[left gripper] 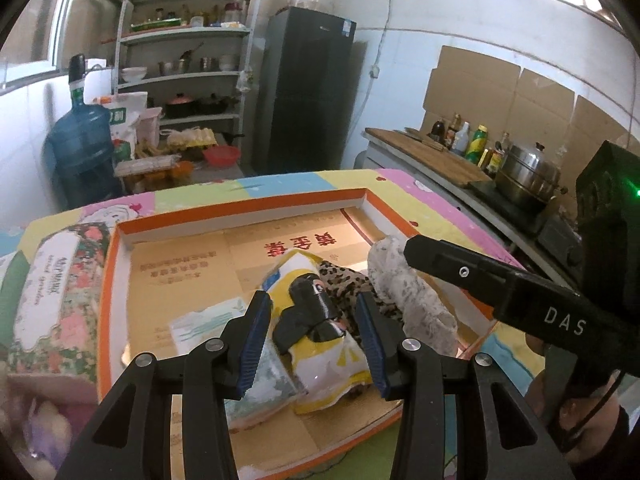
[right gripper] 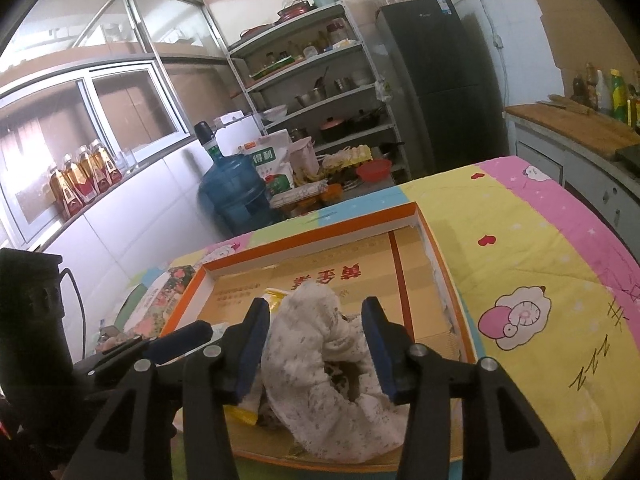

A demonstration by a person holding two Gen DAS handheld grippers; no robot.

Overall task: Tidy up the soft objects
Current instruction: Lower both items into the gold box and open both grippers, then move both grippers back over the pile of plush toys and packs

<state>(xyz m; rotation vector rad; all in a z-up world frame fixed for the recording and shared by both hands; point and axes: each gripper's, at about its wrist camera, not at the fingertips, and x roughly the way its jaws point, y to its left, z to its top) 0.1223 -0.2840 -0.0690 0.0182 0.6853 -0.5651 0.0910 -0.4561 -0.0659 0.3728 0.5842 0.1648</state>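
Right gripper point(right gripper: 316, 350): its blue pads stand apart, one on each side of the white cloth point(right gripper: 320, 364). The pads look close to the cloth, but I cannot tell if they press it.
Left gripper point(left gripper: 314, 344): about half open, over the yellow bag point(left gripper: 320, 344). The pads sit on each side of the bag and do not seem to squeeze it.
White cloth: soft and bunched up, lying in the box point(right gripper: 312, 226) on the right side, partly on top of the other things.
Yellow bag: in the middle of the box, with a dark picture on it.
Spotted cloth point(left gripper: 344, 280): brown with dark spots, between the yellow bag and the white cloth.
Pale pack point(left gripper: 208, 322): flat, just left of the yellow bag, inside the box.
Box: wide and low, with an orange rim and a brown floor with red writing. It sits on the sheet point(right gripper: 532, 248).
Sheet: yellow, pink and blue, with cartoon sheep.
Flower pack point(left gripper: 60, 292): outside the box, just beside its left wall.
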